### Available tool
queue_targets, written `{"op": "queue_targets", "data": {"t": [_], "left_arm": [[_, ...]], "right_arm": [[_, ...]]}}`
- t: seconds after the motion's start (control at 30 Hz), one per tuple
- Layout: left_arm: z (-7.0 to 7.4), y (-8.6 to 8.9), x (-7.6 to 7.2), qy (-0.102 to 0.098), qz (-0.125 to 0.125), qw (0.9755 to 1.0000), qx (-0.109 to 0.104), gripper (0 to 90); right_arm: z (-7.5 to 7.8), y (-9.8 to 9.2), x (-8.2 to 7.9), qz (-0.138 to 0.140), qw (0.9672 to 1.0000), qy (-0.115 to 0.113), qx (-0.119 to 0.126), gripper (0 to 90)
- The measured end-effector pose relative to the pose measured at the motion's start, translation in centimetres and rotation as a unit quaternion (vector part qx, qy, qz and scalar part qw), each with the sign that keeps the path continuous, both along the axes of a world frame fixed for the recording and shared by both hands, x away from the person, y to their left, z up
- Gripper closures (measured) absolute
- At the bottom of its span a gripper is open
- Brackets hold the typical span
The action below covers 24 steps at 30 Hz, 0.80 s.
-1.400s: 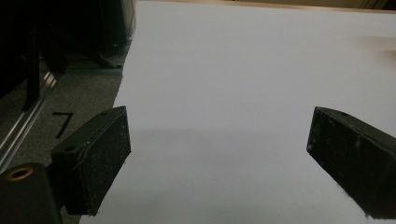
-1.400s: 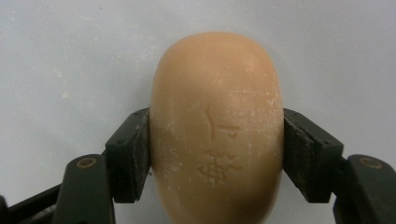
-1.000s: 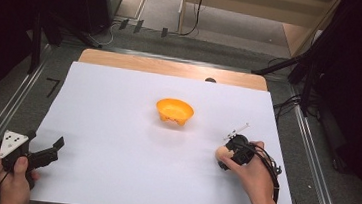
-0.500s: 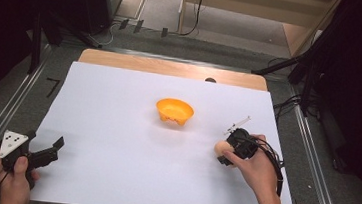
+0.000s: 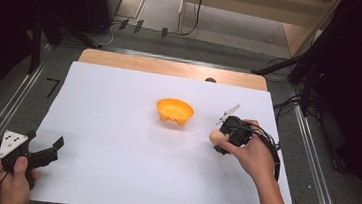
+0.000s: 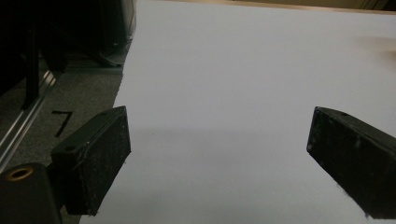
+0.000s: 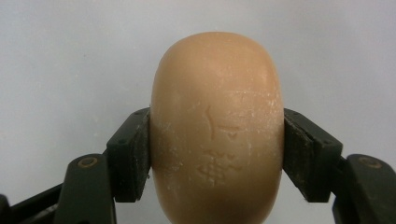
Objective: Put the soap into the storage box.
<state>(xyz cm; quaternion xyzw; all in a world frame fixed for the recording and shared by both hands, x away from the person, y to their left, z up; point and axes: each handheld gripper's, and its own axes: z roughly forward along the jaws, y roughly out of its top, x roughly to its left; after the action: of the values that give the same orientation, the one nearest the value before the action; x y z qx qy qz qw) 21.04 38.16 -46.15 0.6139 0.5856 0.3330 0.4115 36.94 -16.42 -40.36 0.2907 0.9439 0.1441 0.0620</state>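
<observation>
**Between our right jaws: a bar of soap**

Our right gripper (image 5: 221,138) pinches the tan soap bar (image 7: 217,126) by its sides, above the white sheet (image 5: 116,126), just right of the orange bowl (image 5: 174,111). Our left gripper (image 5: 46,150) rests at the sheet's near-left corner, jaws spread and holding nothing.

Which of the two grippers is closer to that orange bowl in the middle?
The right. The right gripper, clamped on a tan soap bar, sits just right of the orange bowl. The left gripper rests far off at the sheet's near left corner, jaws open.
</observation>
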Motion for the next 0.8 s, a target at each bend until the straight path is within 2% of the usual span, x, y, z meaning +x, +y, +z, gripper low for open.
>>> {"op": "queue_targets", "data": {"t": [0.13,0.3,0.37,0.43,0.53,0.63,0.7,0.8], "left_arm": [[0.0,0.0,0.0,0.0,0.001,1.0,0.0,6.9],[0.0,0.0,0.0,-0.001,0.0,1.0,-0.001,6.9],[0.0,0.0,0.0,0.0,0.0,1.0,-0.002,6.9],[0.0,0.0,0.0,0.0,0.0,1.0,-0.002,6.9],[0.0,0.0,0.0,0.0,0.0,1.0,-0.003,6.9],[0.0,0.0,0.0,-0.001,-0.001,1.0,-0.003,6.9],[0.0,0.1,0.0,-0.001,0.0,1.0,-0.003,6.9],[0.0,0.1,0.0,-0.001,0.0,1.0,-0.003,6.9]], "right_arm": [[0.2,0.6,0.7,0.019,0.9998,0.004,0.01,33.0],[0.8,1.1,1.4,0.024,0.9995,-0.001,0.019,33.0],[1.2,1.4,1.8,0.034,0.9991,-0.005,0.025,33.0],[1.3,1.6,1.8,0.035,0.9991,-0.009,0.021,33.0],[1.6,2.0,2.3,0.052,0.9982,-0.029,0.012,33.0],[1.8,2.2,2.7,0.06,0.9976,-0.032,0.012,32.9],[2.0,2.3,3.0,0.076,0.996,-0.045,0.008,32.9],[2.2,2.6,3.4,0.089,0.9947,-0.05,-0.001,32.9]]}}
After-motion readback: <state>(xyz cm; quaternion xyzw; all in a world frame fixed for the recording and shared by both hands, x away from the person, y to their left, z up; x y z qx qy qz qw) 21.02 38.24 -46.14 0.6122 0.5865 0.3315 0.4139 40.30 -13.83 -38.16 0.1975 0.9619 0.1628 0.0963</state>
